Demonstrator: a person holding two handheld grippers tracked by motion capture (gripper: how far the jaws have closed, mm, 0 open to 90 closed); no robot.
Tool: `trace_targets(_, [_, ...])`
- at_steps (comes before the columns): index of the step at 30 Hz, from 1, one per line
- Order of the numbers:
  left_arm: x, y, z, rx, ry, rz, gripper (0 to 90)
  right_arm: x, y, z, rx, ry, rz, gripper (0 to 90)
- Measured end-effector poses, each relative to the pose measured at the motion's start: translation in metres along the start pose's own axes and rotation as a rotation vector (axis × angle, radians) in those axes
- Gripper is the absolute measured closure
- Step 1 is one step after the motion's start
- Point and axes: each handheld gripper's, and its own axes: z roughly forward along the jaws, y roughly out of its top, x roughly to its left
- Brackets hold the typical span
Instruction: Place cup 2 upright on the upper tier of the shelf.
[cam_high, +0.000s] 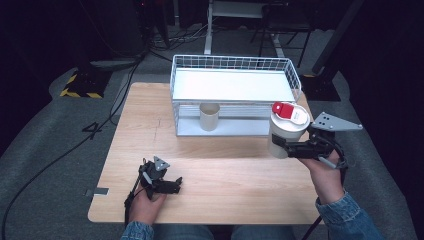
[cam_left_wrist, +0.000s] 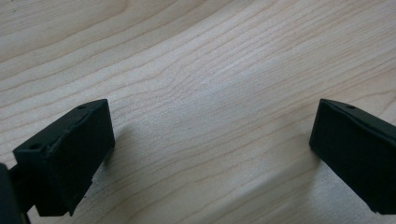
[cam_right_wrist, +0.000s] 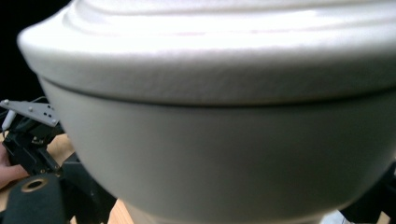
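Note:
A tall white container (cam_high: 286, 134) with a white lid and a red flip cap (cam_high: 283, 110) stands upright at the right of the wooden table (cam_high: 225, 185), just in front of the wire basket. My right gripper (cam_high: 286, 147) is shut on its lower body from the right side. In the right gripper view the container (cam_right_wrist: 233, 140) is very close, with a jaw at either bottom corner. My left gripper (cam_high: 172, 186) rests low near the table's front left, open. In the left gripper view its jaws stand wide apart over bare wood, left gripper (cam_left_wrist: 212, 149) holding nothing.
A white wire basket (cam_high: 235, 62) with an upper white shelf stands at the back of the table. A small beige cup (cam_high: 209, 116) sits in its lower level. Dark floor with cables surrounds the table. The left hand's gripper (cam_right_wrist: 28, 135) appears far off in the right gripper view.

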Motion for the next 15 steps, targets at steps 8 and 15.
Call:
trace_targets(8, [0.000,0.000,0.000,0.000,0.000,-0.001,0.6,-0.005,0.026,0.001,-0.027,-0.013,0.005,12.8])
trace_targets(15, [0.000,0.000,0.000,-0.001,0.000,-0.001,0.5,-0.010,0.044,0.005,-0.027,-0.023,0.003,12.8])
